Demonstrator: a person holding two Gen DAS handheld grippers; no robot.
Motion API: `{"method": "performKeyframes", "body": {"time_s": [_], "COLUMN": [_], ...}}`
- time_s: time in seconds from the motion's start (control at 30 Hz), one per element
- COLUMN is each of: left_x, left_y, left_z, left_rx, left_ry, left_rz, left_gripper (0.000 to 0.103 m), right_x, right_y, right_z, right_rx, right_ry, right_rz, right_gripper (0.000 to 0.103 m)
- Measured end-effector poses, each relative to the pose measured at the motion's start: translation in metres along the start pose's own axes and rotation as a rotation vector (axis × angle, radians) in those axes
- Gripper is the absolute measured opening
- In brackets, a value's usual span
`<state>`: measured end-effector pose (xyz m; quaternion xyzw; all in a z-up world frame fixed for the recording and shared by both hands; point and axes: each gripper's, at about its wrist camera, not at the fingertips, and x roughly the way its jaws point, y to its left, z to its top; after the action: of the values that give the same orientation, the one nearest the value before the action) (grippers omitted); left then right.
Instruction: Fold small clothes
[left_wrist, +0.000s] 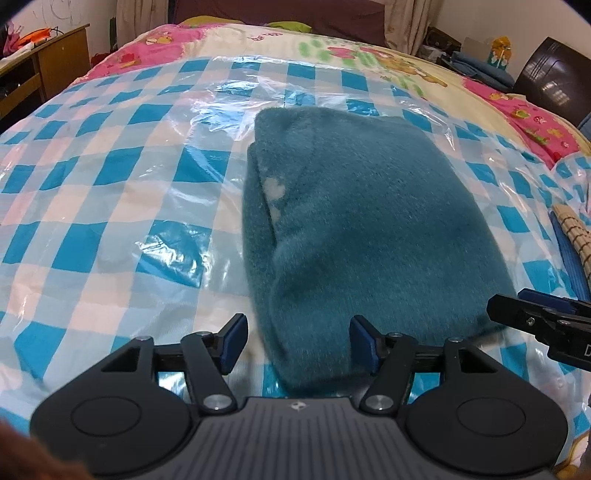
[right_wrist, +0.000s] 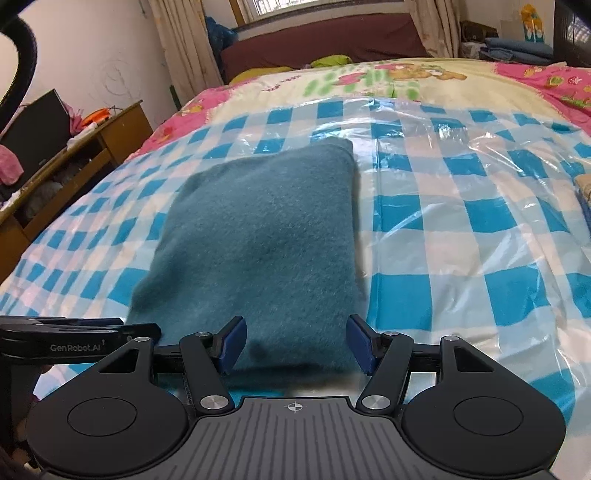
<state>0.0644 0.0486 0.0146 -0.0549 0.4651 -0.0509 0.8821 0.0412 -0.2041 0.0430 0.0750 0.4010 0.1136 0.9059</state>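
With the teal fleece garment (left_wrist: 354, 221) lying folded mid-bed on the checked plastic sheet (left_wrist: 110, 192), I read folding as nearly done. Left gripper (left_wrist: 295, 341) and right gripper (right_wrist: 293, 341) gape, empty, at its near edge. Next: one more fold, or set aside.

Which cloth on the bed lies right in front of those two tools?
The fuzzy teal garment, folded on the blue-checked plastic sheet. The striped cloth sits off at the edge.
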Motion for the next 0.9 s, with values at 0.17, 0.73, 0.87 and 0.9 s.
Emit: {"method": "performKeyframes", "body": {"time_s": [0.17, 0.73, 0.87, 0.9], "left_x": [-0.006, -0.017, -0.021, -0.021], "left_y": [-0.006, -0.021, -0.026, -0.027], "left_z": [-0.010, -0.028, -0.031, -0.032], "left_rx": [0.026, 0.055, 0.084, 0.087], "left_ry": [0.001, -0.010, -0.023, -0.023], "left_rz": [0.019, 0.034, 0.075, 0.078], "left_gripper": [0.070, 0.085, 0.092, 0.092], "right_x": [-0.010, -0.011, -0.012, -0.012], "right_y": [0.007, 0.025, 0.024, 0.023], "right_z": [-0.008, -0.033, -0.037, -0.038], "right_rx": [0.008, -0.005, 0.007, 0.011], "right_ry": [-0.003, 0.039, 0.039, 0.039], "right_rz": [0.023, 0.046, 0.042, 0.041], "right_gripper": [0.061, 0.061, 0.061, 0.061]}}
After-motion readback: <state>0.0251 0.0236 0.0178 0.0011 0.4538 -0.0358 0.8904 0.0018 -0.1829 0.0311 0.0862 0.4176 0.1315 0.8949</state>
